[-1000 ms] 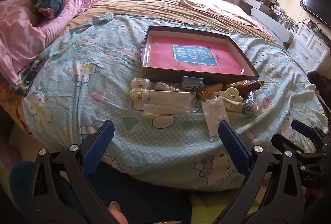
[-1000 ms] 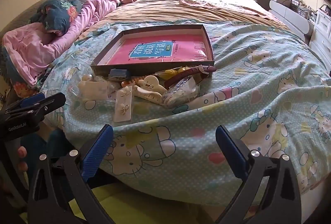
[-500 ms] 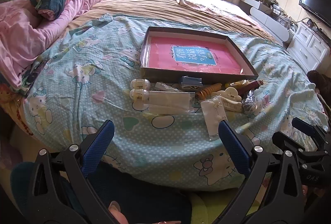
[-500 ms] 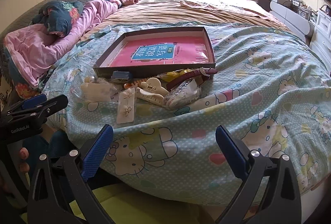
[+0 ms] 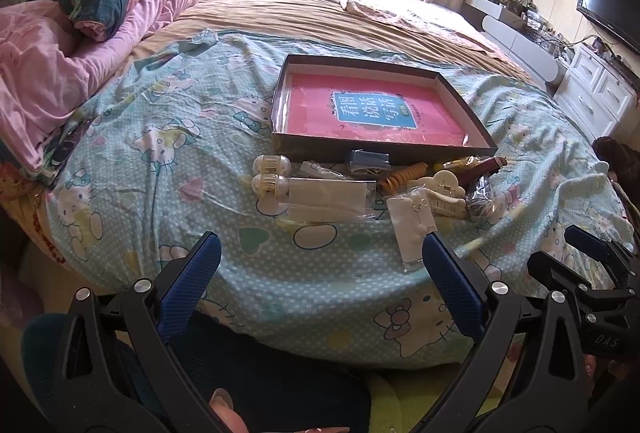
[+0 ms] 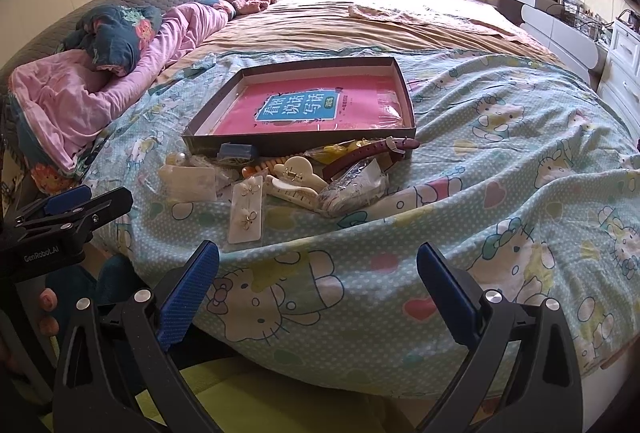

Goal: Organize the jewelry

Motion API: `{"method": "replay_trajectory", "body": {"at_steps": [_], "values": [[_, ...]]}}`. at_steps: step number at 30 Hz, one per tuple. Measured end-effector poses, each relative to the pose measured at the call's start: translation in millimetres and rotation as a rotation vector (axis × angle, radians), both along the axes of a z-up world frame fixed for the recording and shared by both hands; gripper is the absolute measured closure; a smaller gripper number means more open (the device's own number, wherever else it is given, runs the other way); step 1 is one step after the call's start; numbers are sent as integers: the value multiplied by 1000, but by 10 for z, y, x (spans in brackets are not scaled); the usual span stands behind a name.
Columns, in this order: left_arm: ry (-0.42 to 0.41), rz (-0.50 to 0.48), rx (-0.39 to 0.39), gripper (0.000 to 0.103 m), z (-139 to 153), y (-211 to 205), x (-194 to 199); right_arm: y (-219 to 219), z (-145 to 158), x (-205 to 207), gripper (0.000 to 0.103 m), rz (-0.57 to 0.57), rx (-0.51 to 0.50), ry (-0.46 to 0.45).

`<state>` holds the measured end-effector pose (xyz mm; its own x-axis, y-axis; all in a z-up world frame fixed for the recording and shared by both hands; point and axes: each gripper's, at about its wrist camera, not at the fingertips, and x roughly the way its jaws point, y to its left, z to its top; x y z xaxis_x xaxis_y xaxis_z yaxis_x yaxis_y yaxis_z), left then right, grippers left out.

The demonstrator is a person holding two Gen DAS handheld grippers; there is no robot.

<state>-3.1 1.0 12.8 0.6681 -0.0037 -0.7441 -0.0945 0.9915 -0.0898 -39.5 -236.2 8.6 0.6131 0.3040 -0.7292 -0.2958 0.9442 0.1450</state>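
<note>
A shallow dark box [image 5: 476, 121] [image 6: 408, 101] with a pink booklet inside lies on the blue cartoon bedspread. In front of it sits a pile of jewelry and accessories: an earring card [image 5: 410, 229] [image 6: 247, 213], a cream hair claw [image 5: 442, 183] [image 6: 298, 171], a maroon watch strap [image 5: 480, 167] [image 6: 368, 153], an orange coil tie [image 5: 402, 179], clear packets [image 5: 326, 195] and two pearl-capped pieces [image 5: 271, 175]. My left gripper [image 5: 320, 281] is open at the bed's near edge, short of the pile. My right gripper [image 6: 318, 283] is open too, lower right of the pile, empty.
Pink and dark bedding [image 5: 80, 33] is heaped at the left. A white dresser [image 5: 600, 93] and a TV [image 5: 608, 9] stand at the right. The bed edge drops to a green floor mat [image 6: 240, 393]. The other gripper's tool [image 6: 60, 225] shows at left.
Both grippers have risen and eased slightly toward the bed, so the pile sits a little lower in each view. Both stay open and empty.
</note>
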Motion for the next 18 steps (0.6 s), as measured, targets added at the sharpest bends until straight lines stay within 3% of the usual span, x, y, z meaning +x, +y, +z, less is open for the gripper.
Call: {"method": "replay_trajectory", "body": {"at_steps": [18], "values": [[-3, 1, 1, 8, 12, -5, -36, 0, 25, -11, 4, -3, 5, -7]]}}
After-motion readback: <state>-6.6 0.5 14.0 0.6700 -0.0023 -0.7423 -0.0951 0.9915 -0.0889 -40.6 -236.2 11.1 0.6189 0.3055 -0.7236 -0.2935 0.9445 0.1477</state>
